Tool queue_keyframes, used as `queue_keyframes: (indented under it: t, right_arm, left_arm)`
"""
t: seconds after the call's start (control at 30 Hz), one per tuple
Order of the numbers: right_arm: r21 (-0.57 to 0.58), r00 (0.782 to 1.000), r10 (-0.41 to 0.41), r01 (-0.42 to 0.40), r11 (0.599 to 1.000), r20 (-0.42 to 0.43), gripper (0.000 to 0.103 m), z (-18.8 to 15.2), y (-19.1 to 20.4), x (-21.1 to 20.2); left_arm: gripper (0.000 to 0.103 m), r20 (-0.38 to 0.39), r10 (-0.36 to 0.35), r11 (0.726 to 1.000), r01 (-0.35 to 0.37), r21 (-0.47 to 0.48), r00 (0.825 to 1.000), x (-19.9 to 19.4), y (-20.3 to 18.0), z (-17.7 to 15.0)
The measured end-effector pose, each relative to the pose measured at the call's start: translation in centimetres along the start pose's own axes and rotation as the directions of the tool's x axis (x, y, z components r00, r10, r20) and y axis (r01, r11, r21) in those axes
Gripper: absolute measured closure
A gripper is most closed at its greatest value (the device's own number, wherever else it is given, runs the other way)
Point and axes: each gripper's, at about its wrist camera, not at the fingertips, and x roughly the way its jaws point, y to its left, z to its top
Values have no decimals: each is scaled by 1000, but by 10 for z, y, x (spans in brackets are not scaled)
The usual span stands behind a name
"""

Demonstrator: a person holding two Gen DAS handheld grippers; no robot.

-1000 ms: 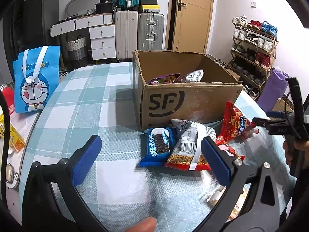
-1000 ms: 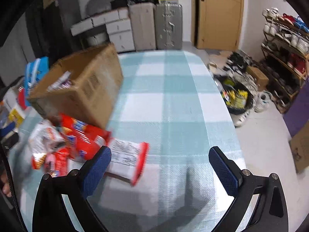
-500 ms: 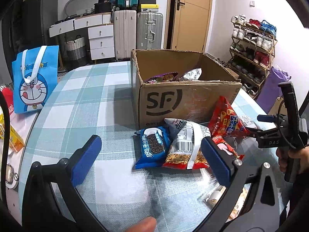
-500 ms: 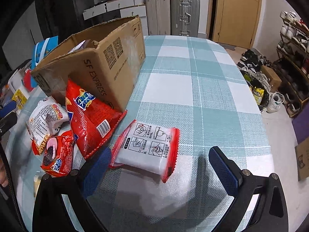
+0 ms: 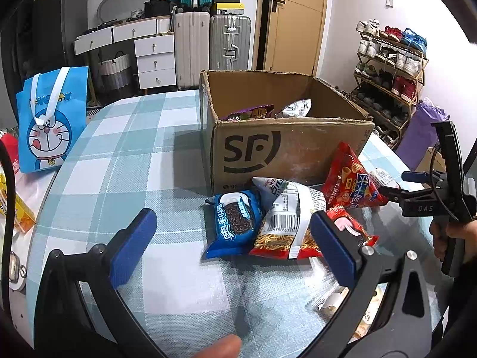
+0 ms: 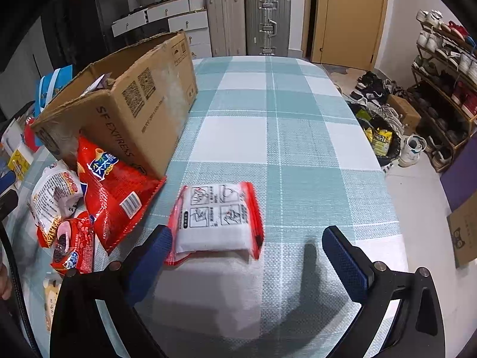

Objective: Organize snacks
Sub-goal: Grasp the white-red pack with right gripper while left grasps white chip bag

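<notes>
Tongs are gaping wide on both sides, gripping nothing. I am hovering the right gripper (image 6: 247, 244) low around the white packet (image 6: 216, 219), ready to pinch it. The left gripper (image 5: 232, 238) is waiting before the cookie bag (image 5: 235, 220); beyond lies the box (image 5: 286, 149), where snacks belong.

The room I work in is evenly lit from overhead, bright on the white wall and softer in the far left corner, which goes dark. Both my cameras bend straight lines hard toward the rim and fade to black at the corners. My right gripper (image 6: 247, 256) throws soft grey shadows onto the bench (image 6: 286, 137). The white packet (image 6: 216, 219) is slightly smeared along its red right edge. The glossy red bag (image 5: 350, 179) catches small glints.
</notes>
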Motion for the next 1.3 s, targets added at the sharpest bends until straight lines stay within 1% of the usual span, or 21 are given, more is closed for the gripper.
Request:
queue_keyframes:
  t: [0.1,0.17,0.23,0.27,0.43,0.5,0.57,0.7,0.9,1.0,1.1,1.2,1.3]
  right_arm:
    - [-1,1000,4,-4,1000,8,1,0,1,-1]
    - [8,1000,22,-22,1000,17,5,0,1,-3]
    - [9,999,37,-38,999,15,14,0,1,-2]
    - [11,999,52,-52,999,17,16,0,1,-2]
    - [14,994,104,-105,994,18,35,0,4,-3]
    - [4,994,108,-108,994,27,42,-1,6,-5]
    - [9,993,116,-116,993,25,45,-2,6,-6]
    - [29,989,146,-147,989,33,54,-2,1,-9]
    - [26,983,167,-169,985,79,55,-1,0,-22]
    - [26,972,200,-205,979,122,55,0,-3,-35]
    - [26,965,208,-215,976,160,55,1,-4,-49]
    - [27,956,229,-238,971,185,55,2,-5,-59]
    - [15,952,236,-244,970,195,55,2,-3,-66]
  left_arm:
    - [0,-1,0,1000,0,4,1000,1,-1,-1]
    - [0,-4,0,1000,1,3,1000,2,0,-1]
    - [0,-5,-1,1000,1,3,1000,2,-1,-1]
    - [0,-6,-1,1000,1,3,1000,3,-1,-1]
    - [0,-5,-1,1000,1,4,1000,3,-1,-2]
    - [0,-5,-2,1000,2,2,1000,3,-1,-2]
    - [0,-6,-2,1000,2,-2,1000,4,0,-2]
    - [0,-4,-4,1000,4,-4,1000,3,2,-1]
    - [0,-2,-21,1000,21,-4,1000,1,2,0]
    - [0,1,-36,999,36,28,999,-2,-8,-1]
    - [0,2,-47,998,47,43,999,0,-16,-2]
    - [0,-11,-33,997,34,71,999,7,-26,-2]
    - [0,-43,-29,996,32,81,999,20,-31,-3]
